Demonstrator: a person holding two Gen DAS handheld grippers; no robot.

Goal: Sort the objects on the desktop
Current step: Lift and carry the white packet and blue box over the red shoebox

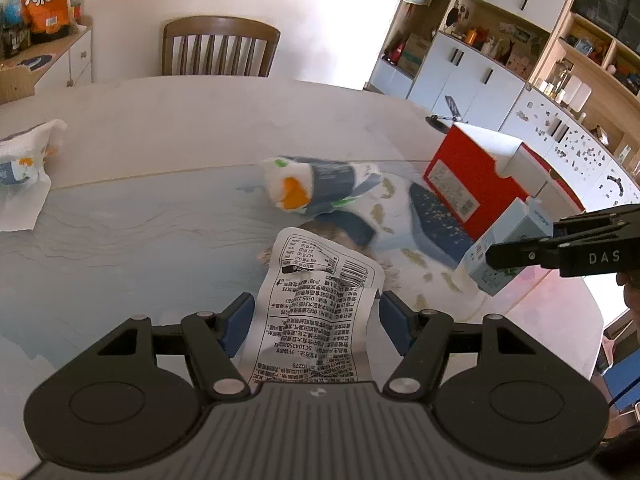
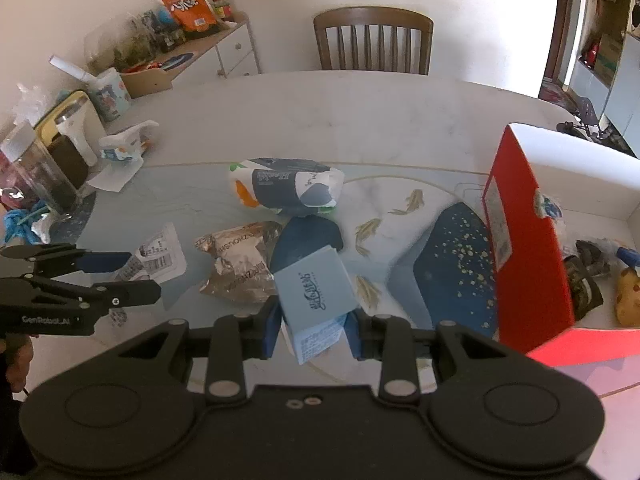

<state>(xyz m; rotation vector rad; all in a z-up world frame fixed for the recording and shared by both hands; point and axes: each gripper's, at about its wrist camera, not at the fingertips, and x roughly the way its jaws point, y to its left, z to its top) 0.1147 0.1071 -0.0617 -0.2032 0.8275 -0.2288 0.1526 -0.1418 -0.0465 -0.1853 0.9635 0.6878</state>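
Note:
My left gripper (image 1: 316, 320) is shut on a white snack packet (image 1: 320, 300) with black print, and holds it above the table. The right wrist view shows that gripper (image 2: 142, 276) at the left with the packet (image 2: 160, 252) between its fingers. My right gripper (image 2: 314, 328) is shut on a small light-blue box (image 2: 316, 292), tilted, just left of the open red box (image 2: 528, 248). In the left wrist view it (image 1: 496, 258) holds the blue box (image 1: 500, 248) at the right. A tissue pack (image 2: 288, 188) and a silver foil packet (image 2: 240, 264) lie on the table mat.
The red box (image 1: 464, 184) has several items inside. A second tissue pack (image 1: 28, 156) lies at the table's left. Jars and a container (image 2: 60, 152) crowd the left edge. A wooden chair (image 2: 372, 40) stands behind the table, and a phone stand (image 1: 444, 118) behind the red box.

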